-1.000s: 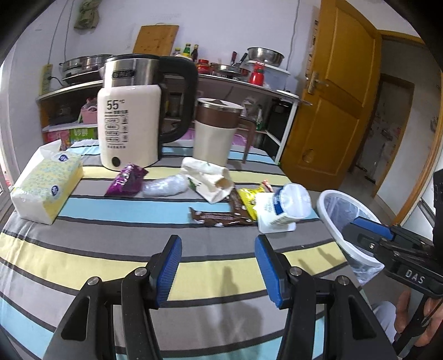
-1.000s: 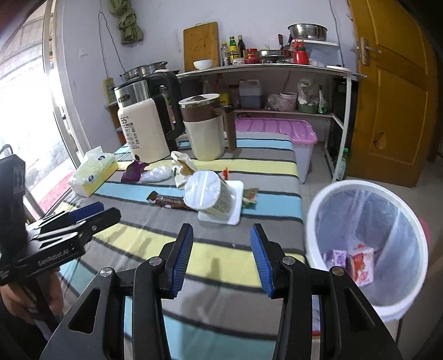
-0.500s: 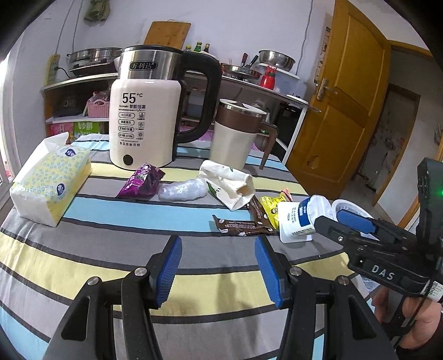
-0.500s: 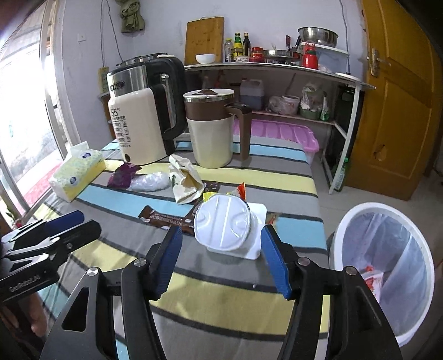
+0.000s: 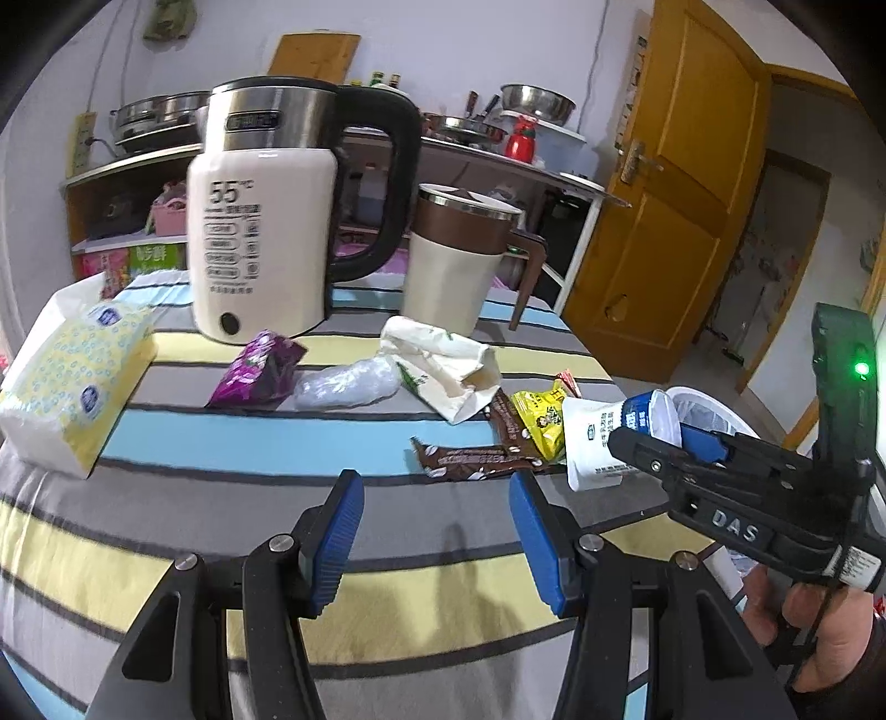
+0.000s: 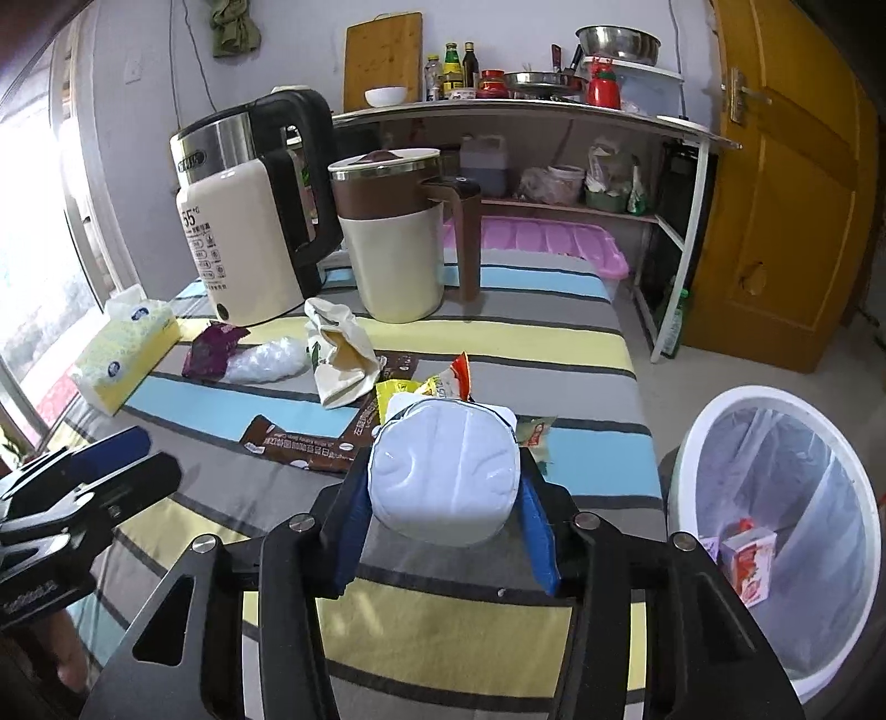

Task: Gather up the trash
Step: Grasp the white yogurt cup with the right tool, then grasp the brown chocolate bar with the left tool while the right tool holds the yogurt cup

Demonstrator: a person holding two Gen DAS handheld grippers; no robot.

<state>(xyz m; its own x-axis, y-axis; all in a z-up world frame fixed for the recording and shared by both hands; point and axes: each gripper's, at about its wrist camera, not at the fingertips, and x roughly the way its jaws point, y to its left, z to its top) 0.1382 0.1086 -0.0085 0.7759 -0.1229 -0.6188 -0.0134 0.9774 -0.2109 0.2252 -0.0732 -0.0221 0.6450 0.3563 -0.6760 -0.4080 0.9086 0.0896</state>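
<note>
Collect trash, pick-up step: a white yogurt cup (image 6: 446,482), lying on the striped table (image 6: 443,620), is being clamped by the closing right gripper (image 6: 443,531); the left gripper (image 5: 434,540) is being held open, empty; lifting toward the waste bin (image 6: 775,399) is being called for next

- Walls (image 6: 288,50) plain pale, lilac-tinted; a cable runs down one, green cloth (image 6: 235,27) hangs near the top.
- Big window (image 6: 33,232) on the left of the right wrist view, strong daylight blowing it out (main light source).
- Orange-brown wooden door (image 6: 786,194) with a metal handle; a second doorway (image 5: 775,266) opens onto another room in the left wrist view.
- Shelf unit (image 6: 554,119) along the back wall: top holds a cutting board (image 6: 382,58), bottles, metal bowl (image 6: 617,41), red flask.
- Lower shelf has bags and a jug; contents hard to read.
- Table under a striped cloth (image 6: 526,343): grey, yellow, light blue.
- Floor (image 6: 736,382) pale, smooth.
</note>
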